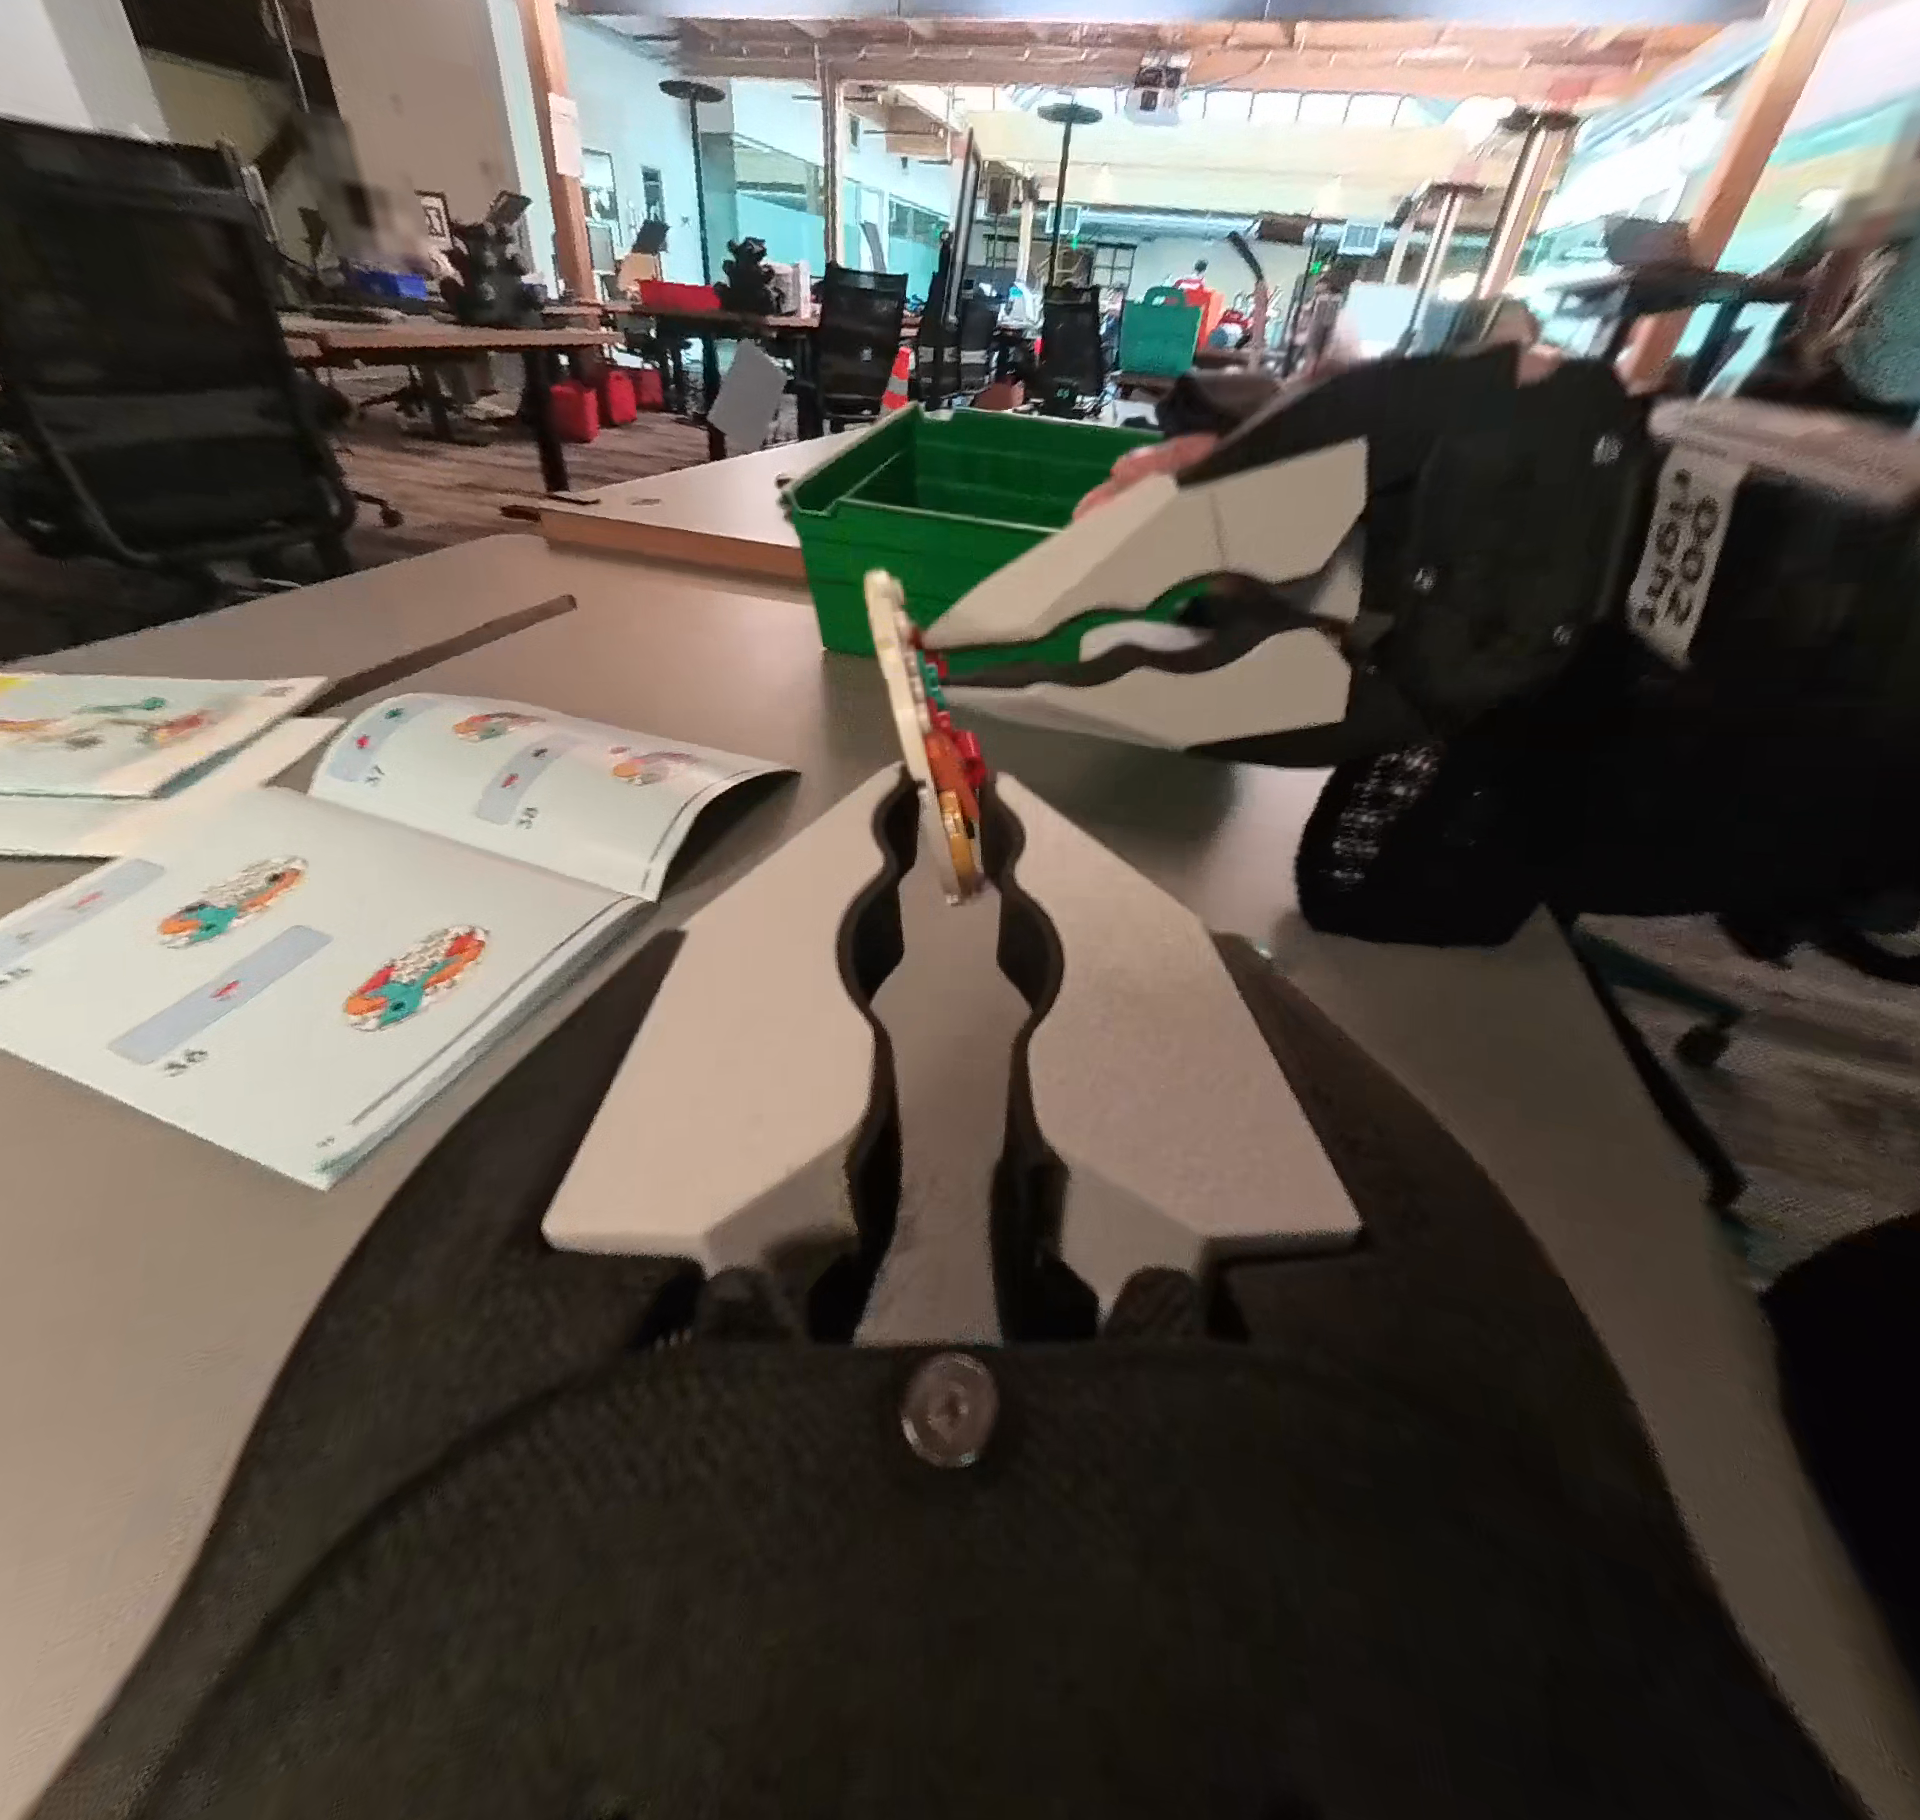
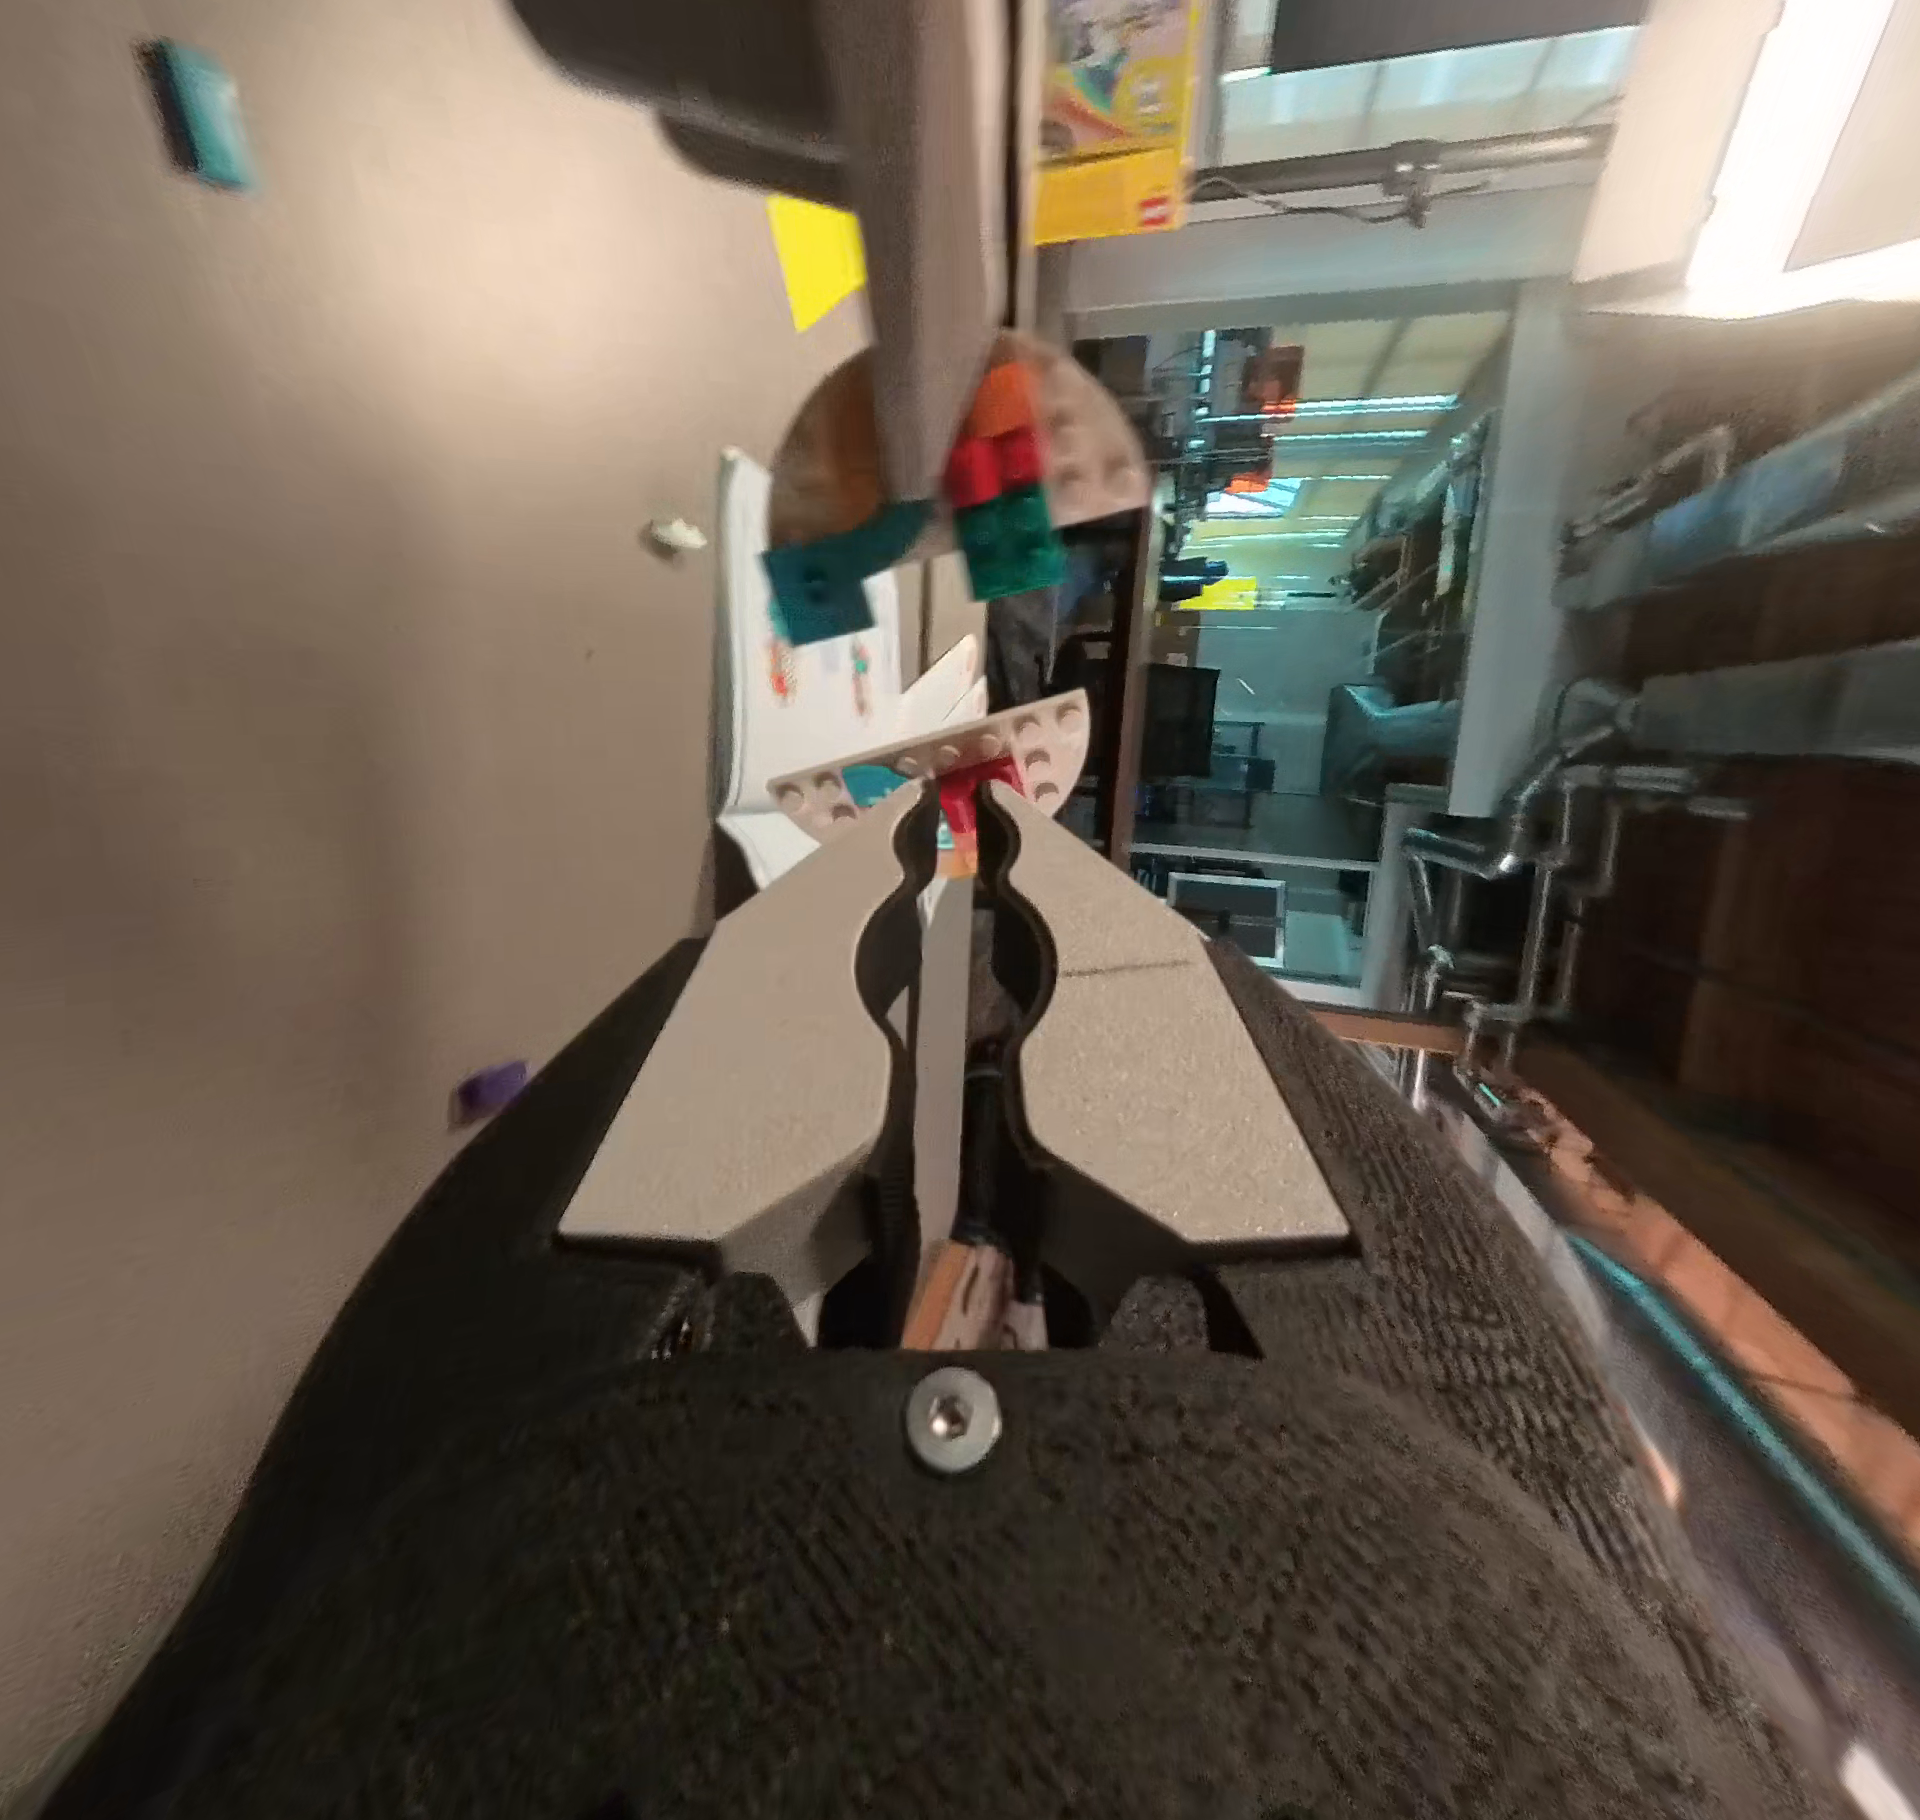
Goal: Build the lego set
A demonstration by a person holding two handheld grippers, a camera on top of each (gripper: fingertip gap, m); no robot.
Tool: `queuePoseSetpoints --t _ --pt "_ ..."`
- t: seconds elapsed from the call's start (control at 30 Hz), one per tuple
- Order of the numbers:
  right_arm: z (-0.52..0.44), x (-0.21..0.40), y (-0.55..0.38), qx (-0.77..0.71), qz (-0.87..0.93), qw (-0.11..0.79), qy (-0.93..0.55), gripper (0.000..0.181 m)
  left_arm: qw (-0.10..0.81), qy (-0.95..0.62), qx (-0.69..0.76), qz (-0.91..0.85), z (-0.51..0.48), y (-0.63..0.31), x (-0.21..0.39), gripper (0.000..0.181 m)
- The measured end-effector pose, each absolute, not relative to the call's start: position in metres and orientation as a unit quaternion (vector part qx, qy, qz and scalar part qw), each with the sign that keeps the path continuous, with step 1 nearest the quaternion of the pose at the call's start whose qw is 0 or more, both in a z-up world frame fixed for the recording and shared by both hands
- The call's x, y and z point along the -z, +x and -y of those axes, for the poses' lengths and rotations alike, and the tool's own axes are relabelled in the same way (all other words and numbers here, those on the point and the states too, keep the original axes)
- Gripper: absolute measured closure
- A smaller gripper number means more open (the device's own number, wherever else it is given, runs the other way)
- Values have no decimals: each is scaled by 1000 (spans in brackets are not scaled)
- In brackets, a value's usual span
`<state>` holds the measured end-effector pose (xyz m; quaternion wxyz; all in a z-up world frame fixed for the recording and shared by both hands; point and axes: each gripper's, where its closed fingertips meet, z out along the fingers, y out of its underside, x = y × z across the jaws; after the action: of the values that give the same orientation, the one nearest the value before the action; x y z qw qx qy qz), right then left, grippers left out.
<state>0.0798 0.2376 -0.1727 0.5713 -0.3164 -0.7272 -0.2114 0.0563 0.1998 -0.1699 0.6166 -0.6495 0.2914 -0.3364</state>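
Note:
In the left wrist view my left gripper (image 1: 951, 783) is shut on a half-round lego plate (image 1: 958, 835) with orange and red bricks, held edge-on above the grey table (image 1: 156, 1355). My right gripper (image 1: 930, 640) comes in from the right, shut on a second white plate half (image 1: 891, 627) just above it. In the right wrist view my right gripper (image 2: 961, 794) pinches a red brick (image 2: 971, 783) on the white studded plate (image 2: 1039, 747). Beyond it, the left gripper's grey finger (image 2: 925, 316) holds the other half (image 2: 1003, 482) with orange, red, green and teal bricks. I cannot tell if the halves touch.
An open instruction booklet (image 1: 364, 887) lies on the table to the left; a green bin (image 1: 935, 513) stands behind the grippers. Loose teal (image 2: 197, 113), yellow (image 2: 821, 258), purple (image 2: 488, 1090) and small white (image 2: 675, 532) pieces lie on the table. A yellow lego box (image 2: 1117, 77) stands farther off. Some 5 cm of space lies between my two pairs of fingers.

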Motion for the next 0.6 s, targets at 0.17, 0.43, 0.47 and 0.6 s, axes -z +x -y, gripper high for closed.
queuePoseSetpoints --t 0.17,0.43,0.47,0.6 --pt "-235 195 90 233 770 509 -307 176 594 -670 356 -266 -206 49 176 171" --pt "-229 185 87 262 751 536 -282 176 561 -656 430 -264 -197 60 175 171" --pt "-228 188 87 260 756 531 -282 176 560 -657 431 -263 -197 60 176 171" --pt "-226 210 93 231 790 471 -316 176 551 -668 430 -255 -200 60 180 171"
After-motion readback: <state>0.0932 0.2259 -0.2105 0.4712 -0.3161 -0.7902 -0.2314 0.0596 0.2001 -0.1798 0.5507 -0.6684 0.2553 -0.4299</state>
